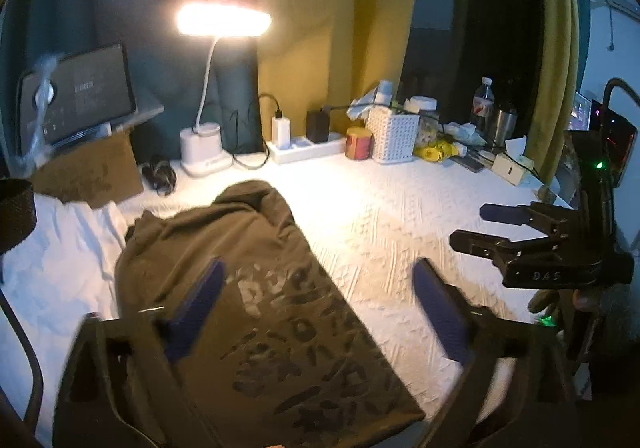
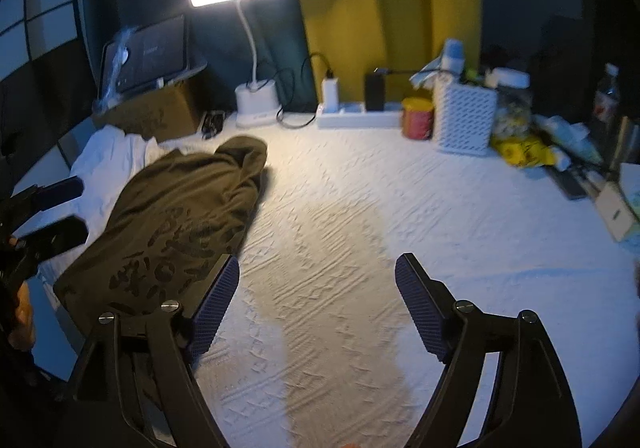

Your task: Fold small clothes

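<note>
The olive printed T-shirt (image 1: 256, 288) is laid folded lengthwise on the white textured tablecloth (image 2: 360, 228), lit by the desk lamp (image 1: 224, 21). Both the left gripper (image 1: 320, 300) and right gripper (image 2: 318, 288) are held wide and empty above it, apparently released for regrasping.

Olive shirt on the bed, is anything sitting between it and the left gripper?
Nothing visible. The open left gripper hangs right over the olive shirt, with no object in between them.
</note>
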Demonstrator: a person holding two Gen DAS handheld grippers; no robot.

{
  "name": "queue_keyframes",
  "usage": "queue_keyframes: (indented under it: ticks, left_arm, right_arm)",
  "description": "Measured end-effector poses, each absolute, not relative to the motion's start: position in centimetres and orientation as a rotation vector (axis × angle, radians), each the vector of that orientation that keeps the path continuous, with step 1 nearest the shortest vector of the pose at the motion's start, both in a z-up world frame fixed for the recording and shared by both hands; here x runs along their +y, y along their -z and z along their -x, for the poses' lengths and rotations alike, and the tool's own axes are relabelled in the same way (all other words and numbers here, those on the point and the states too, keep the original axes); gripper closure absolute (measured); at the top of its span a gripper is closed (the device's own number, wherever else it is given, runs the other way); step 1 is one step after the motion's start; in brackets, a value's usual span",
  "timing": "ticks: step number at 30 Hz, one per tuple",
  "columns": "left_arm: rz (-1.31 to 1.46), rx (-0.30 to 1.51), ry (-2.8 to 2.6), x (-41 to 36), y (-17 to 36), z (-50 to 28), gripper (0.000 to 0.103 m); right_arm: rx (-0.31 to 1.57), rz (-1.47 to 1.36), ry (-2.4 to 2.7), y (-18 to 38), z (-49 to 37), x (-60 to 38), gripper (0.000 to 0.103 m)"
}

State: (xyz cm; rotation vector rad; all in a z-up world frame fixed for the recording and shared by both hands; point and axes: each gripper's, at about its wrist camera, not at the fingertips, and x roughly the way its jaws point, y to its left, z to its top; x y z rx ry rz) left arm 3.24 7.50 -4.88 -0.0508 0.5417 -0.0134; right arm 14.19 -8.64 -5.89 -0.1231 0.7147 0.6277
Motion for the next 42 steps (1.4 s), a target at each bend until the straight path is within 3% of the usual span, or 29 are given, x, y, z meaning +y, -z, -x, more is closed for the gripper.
queue_keyframes:
  ticks: [21,42]
  left_arm:
    - [-0.035,0.329,-0.006,3.0,-1.9,-2.2,0.003]
    - [-0.022,0.166,-0.083,4.0,-8.5,1.2,0.002]
  right_arm:
    - [0.446,0.081,-0.446,-4.3,-10.6,-14.4,0.02]
    - [0.238,0.042,-0.435,-13.0,-6.4,-16.4,0.02]
